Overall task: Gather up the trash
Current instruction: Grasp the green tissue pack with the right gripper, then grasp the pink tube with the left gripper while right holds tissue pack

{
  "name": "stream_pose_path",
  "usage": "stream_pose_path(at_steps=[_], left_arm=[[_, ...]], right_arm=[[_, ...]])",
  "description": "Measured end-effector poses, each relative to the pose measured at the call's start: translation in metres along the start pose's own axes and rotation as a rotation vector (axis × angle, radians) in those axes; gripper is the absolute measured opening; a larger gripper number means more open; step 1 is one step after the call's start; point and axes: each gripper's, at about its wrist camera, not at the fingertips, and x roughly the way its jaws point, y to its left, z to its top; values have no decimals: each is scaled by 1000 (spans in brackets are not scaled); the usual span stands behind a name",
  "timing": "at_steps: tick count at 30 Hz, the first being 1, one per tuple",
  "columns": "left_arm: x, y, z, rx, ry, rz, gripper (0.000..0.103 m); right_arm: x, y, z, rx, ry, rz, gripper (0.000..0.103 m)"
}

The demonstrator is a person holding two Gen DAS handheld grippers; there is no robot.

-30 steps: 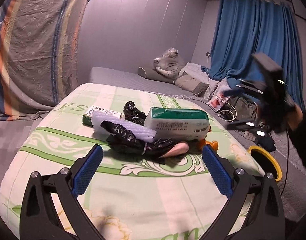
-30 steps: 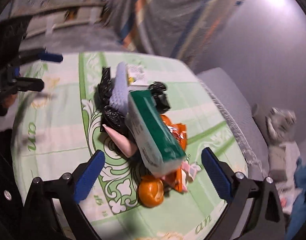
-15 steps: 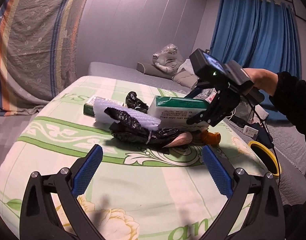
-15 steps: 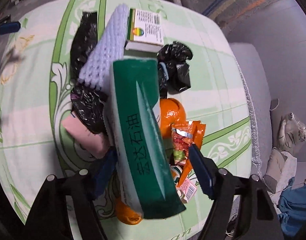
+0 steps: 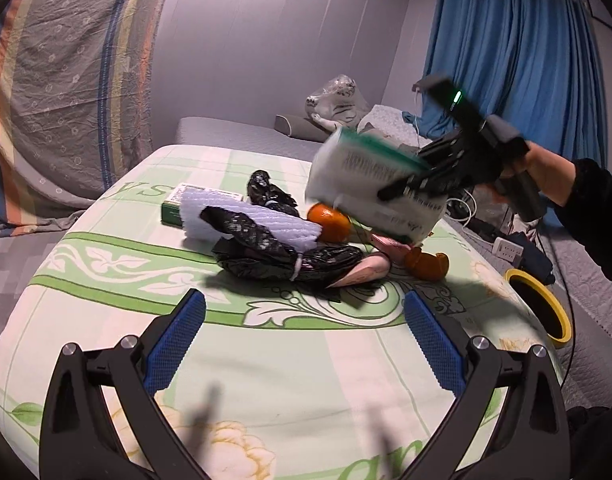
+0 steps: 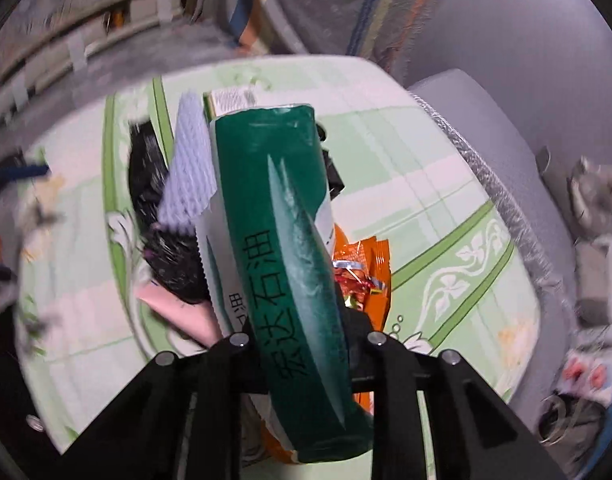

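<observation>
Right gripper (image 6: 301, 344) clamped across the middle of the green-and-white tissue pack (image 6: 281, 264), pack tilted in the air above the trash pile, probably headed for the yellow-rimmed bin (image 5: 546, 312) off the table's (image 5: 265, 360) right edge. Left gripper (image 5: 301, 344) hovers low over the bare tablecloth with jaws wide apart, nothing between them, likely held clear so it doesn't block the carry. Remaining on the table: black bags (image 5: 281, 252), white foam sheet (image 5: 249, 220), small green box (image 5: 173, 210), orange (image 5: 330, 220), peel (image 5: 430, 266); the pink item under the bags is hard to identify.
</observation>
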Motion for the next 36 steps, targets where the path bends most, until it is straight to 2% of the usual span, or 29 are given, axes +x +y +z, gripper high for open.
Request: stream_pose_path(at_steps=[5, 9, 13, 17, 19, 21, 23, 26, 27, 32, 34, 36], left_arm=[[7, -25, 7, 34, 28, -32, 95], [21, -55, 14, 74, 57, -75, 95], [46, -91, 17, 136, 119, -97, 95], [70, -120, 25, 152, 147, -121, 95], [80, -130, 29, 156, 149, -102, 95], [89, -137, 32, 172, 161, -125, 95], [95, -138, 35, 205, 171, -171, 95], [103, -130, 43, 285, 214, -311, 95], [106, -128, 45, 325, 233, -327, 95], [126, -120, 51, 579, 363, -360, 95], [140, -118, 49, 636, 423, -334, 95], [155, -115, 50, 649, 479, -328, 95]], right_arm=[[-55, -31, -34, 257, -197, 116, 20], [-92, -56, -83, 497, -360, 194, 20], [-116, -73, -132, 661, -458, 227, 20], [-141, -77, -182, 778, -526, 185, 20], [-152, -72, -204, 812, -557, 179, 20], [-160, -65, -217, 813, -569, 172, 20], [-168, -54, -231, 826, -586, 179, 20], [-176, -39, -245, 816, -601, 196, 21], [-178, -34, -249, 809, -604, 198, 21], [-180, -10, -261, 796, -605, 225, 21], [-176, -7, -263, 803, -604, 233, 21], [-175, -4, -266, 810, -605, 241, 21]])
